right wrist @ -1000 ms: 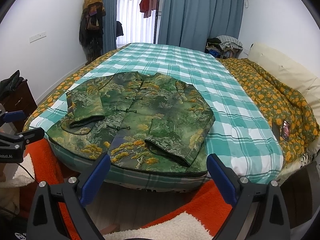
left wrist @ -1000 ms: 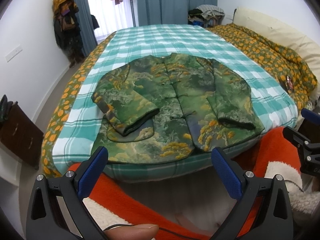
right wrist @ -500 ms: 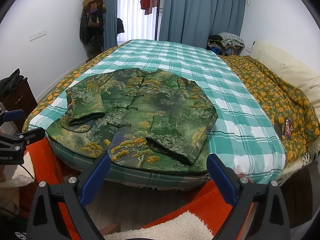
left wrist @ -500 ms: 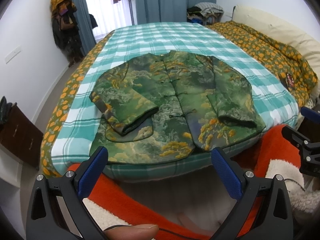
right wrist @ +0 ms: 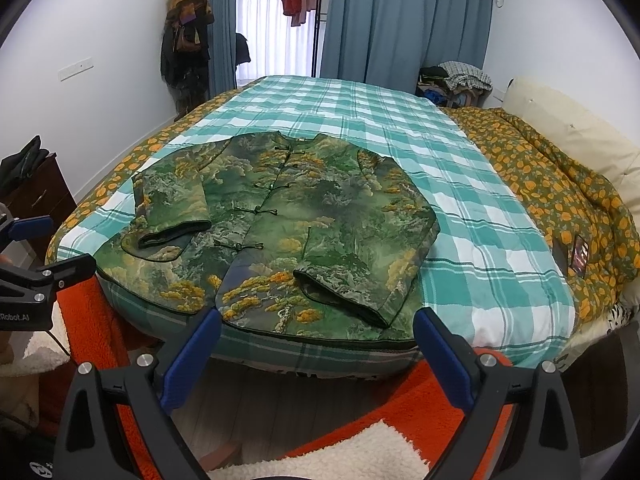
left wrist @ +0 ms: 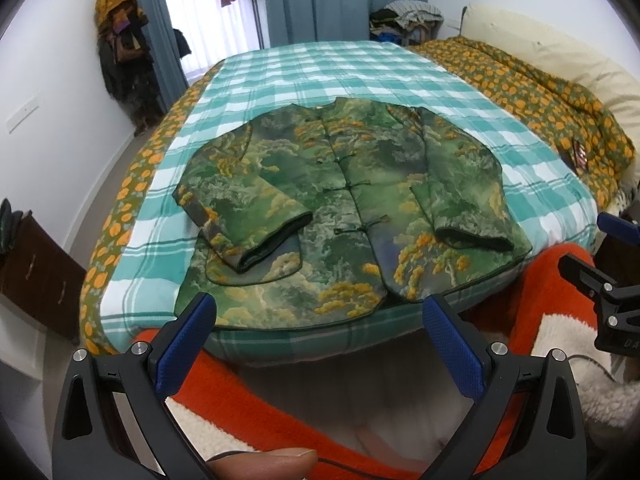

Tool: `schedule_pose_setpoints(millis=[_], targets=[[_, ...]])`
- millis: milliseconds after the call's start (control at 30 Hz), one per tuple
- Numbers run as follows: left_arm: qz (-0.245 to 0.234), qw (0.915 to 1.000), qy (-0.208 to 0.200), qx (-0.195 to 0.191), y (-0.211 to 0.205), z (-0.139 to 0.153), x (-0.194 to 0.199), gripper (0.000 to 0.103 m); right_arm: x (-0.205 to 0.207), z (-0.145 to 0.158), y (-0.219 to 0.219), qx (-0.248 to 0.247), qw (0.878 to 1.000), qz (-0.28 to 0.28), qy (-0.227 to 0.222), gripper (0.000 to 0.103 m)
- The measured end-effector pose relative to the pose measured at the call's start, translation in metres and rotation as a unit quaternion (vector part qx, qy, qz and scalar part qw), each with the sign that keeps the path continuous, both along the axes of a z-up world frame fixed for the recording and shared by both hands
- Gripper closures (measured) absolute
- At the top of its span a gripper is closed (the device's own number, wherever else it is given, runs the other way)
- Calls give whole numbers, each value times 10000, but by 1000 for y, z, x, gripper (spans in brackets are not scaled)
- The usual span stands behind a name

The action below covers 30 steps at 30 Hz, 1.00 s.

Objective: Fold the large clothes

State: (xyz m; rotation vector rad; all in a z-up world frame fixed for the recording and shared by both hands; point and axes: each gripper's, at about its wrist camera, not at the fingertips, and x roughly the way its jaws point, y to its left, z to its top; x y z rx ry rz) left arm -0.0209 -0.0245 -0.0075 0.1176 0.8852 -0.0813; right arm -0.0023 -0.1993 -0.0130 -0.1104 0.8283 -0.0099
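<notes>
A green jacket with yellow landscape print (left wrist: 344,208) lies face up on the bed, buttoned, both sleeves folded in over the front, hem at the near edge. It also shows in the right wrist view (right wrist: 280,232). My left gripper (left wrist: 320,340) is open and empty, held back from the bed's near edge below the hem. My right gripper (right wrist: 316,348) is open and empty, also short of the near edge. Each gripper shows at the edge of the other's view.
The bed has a teal checked cover (left wrist: 320,68) and an orange-flowered quilt (left wrist: 540,88) on the right with a pillow (right wrist: 580,140). An orange and white fleece (left wrist: 248,408) lies below the grippers. A dark cabinet (left wrist: 36,272) stands left. Curtains (right wrist: 400,20) hang behind.
Both grippers have pulled back and risen slightly, so the jacket sits a little farther off. The jacket has not moved. Both grippers stay open.
</notes>
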Motion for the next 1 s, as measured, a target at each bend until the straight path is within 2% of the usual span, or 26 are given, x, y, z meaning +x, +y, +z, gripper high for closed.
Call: schedule_pose_setpoints(millis=[1000], targets=[[-59,10000,54,30,-6,-5,3,1,3,-8,2,5,9999,24,108,4]])
